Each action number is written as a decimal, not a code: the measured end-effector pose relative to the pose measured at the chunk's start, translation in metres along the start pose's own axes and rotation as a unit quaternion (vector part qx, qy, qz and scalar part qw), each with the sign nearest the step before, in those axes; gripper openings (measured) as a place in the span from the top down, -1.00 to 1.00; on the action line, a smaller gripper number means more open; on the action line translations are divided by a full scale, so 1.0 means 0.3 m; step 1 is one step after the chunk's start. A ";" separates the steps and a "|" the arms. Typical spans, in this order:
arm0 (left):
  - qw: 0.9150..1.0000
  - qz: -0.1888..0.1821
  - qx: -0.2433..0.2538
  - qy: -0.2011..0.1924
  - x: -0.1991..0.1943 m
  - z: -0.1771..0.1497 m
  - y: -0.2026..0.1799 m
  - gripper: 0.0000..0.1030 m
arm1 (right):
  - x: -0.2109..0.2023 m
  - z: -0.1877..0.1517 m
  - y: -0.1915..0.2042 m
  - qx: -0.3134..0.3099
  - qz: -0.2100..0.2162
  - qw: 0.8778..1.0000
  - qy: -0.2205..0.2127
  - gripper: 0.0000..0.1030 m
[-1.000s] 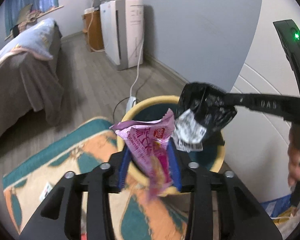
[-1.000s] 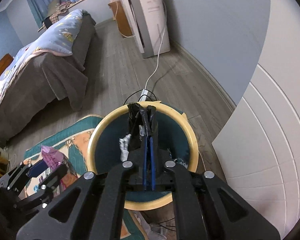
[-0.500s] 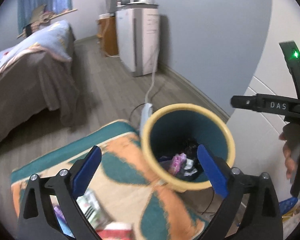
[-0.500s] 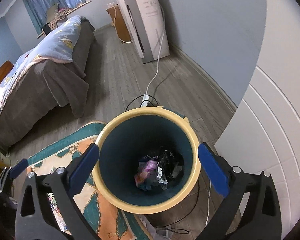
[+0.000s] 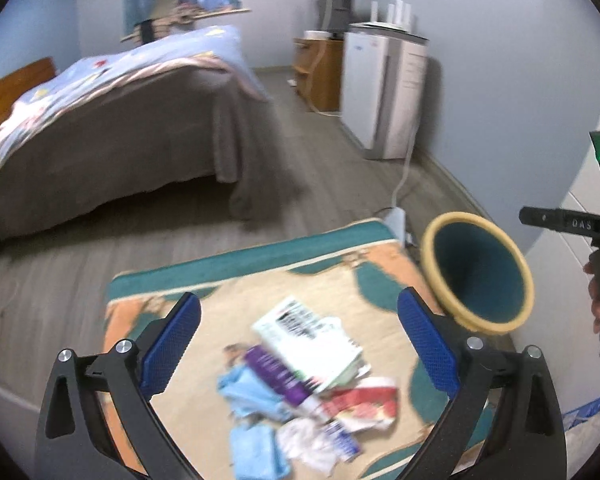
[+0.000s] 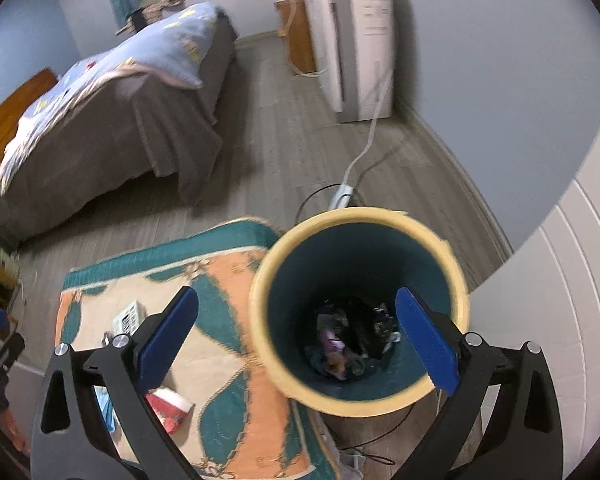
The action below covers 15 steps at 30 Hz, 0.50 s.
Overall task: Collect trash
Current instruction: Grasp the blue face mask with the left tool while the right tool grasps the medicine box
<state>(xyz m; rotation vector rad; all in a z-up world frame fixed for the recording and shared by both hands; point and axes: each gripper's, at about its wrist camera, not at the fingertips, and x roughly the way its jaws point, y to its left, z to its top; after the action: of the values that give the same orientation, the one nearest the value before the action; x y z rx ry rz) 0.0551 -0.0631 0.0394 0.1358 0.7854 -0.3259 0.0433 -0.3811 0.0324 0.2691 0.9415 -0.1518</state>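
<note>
Standing upright, mouth up, the bin [image 6: 452, 264] faces both tongs [image 5: 299, 344] [image 6: 296, 338], spread apart, empty.

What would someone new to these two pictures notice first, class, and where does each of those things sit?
First, the heap of litter on the patterned rug, lying between the open fingers of the left gripper. Next, the yellow-rimmed bin standing beside the rug, with wrappers at its bottom, seen past the open right gripper. Behind both stands a bed.
</note>
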 end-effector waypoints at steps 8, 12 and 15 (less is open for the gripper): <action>0.997 0.043 -0.057 0.030 0.022 -0.159 0.182 -0.89 | 0.064 -0.048 0.233 -0.082 0.004 0.996 0.023 -0.89; 0.992 0.063 -0.080 0.073 0.089 -0.289 0.208 -0.89 | 0.106 -0.067 0.323 -0.101 0.005 0.994 0.034 -0.89; 0.989 0.052 -0.088 0.111 0.144 -0.382 0.193 -0.89 | 0.139 -0.086 0.382 -0.097 0.012 0.994 0.048 -0.89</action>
<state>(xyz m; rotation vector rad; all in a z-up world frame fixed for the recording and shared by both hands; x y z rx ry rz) 0.0263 0.0085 -0.0717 0.0468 1.0203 -0.1430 0.0755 -0.2643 0.0025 0.1078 1.0412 -0.0245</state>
